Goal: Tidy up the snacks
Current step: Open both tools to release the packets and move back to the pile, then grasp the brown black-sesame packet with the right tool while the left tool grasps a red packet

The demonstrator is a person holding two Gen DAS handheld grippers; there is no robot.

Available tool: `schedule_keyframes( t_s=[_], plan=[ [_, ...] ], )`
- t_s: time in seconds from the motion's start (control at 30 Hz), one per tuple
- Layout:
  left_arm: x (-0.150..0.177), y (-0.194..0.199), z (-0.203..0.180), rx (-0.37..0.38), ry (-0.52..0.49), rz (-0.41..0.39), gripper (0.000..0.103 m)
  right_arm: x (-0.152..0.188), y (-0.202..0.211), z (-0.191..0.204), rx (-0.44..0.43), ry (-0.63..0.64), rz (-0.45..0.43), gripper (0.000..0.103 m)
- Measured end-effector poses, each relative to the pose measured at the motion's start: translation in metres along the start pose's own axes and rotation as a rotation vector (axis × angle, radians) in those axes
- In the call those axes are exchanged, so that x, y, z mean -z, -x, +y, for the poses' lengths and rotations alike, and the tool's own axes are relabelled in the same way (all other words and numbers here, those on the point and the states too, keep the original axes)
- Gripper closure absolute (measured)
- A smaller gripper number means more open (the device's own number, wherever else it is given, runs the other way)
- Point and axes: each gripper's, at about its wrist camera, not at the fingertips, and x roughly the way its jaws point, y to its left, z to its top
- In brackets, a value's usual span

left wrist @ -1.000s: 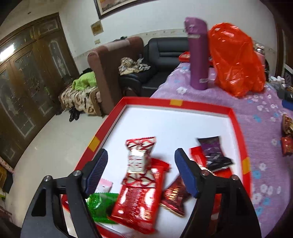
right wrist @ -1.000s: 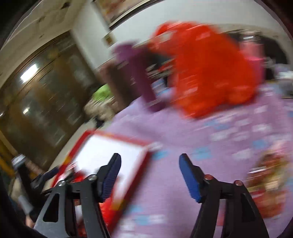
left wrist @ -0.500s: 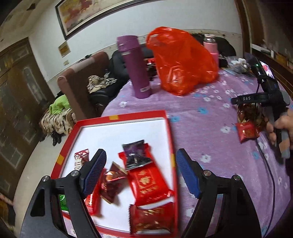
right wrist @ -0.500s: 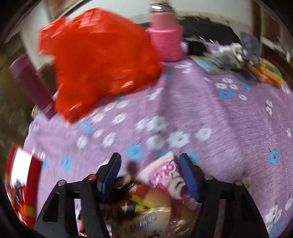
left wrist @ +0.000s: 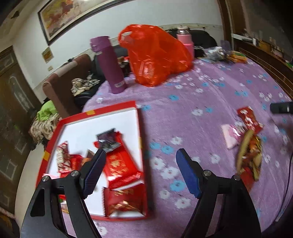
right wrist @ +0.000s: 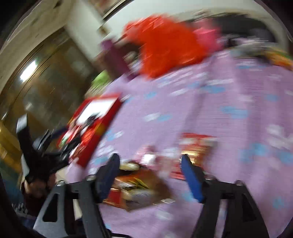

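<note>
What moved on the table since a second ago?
The left gripper swung off the red tray toward the loose snack pile; its jaws stay open and empty. The right gripper went to the pile and swung back toward the tray, jaws opening, snacks blurred between them. The bottle, orange bag and tray stayed put.

Whole table was covered in a purple cloth (left wrist: 210, 102) with little blue and white flowers. At the far end a tall purple flask (left wrist: 109, 65) stood upright, with a big crinkly orange plastic bag (left wrist: 155, 55) slumped just beside it, and a pink bottle (left wrist: 185, 40) poked up behind the bag. Off the table's far left edge there was a brown armchair (left wrist: 62, 80) next to a black sofa (left wrist: 95, 69), with some patterned fabric dumped on it. A framed picture (left wrist: 73, 14) hung on the white wall, and dark wooden doors (left wrist: 11, 102) filled the left side.
</note>
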Motion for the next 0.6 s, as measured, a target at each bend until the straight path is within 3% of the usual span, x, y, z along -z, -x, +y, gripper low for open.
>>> schedule_keyframes(
  t_s=[0.07,0.17,0.37,0.53,0.6],
  plan=[
    [0.004,0.001,-0.011,0.034,-0.029,0.009,0.024,0.007,0.016,-0.016,0.047,-0.056,-0.013,0.028],
    [0.011,0.004,-0.026,0.054,-0.075,0.013,0.024,0.020,0.024,-0.021,0.034,-0.091,-0.010,0.028],
    [0.018,0.004,-0.027,0.046,-0.088,0.041,0.024,0.031,-0.007,0.039,0.017,0.120,0.040,0.029],
    [0.021,0.004,-0.020,0.039,-0.069,0.052,0.024,0.034,-0.049,0.077,0.095,0.260,0.086,0.026],
    [0.023,0.003,-0.021,0.050,-0.075,0.057,0.024,0.036,-0.058,0.084,0.161,0.308,0.064,0.028]
  ],
)
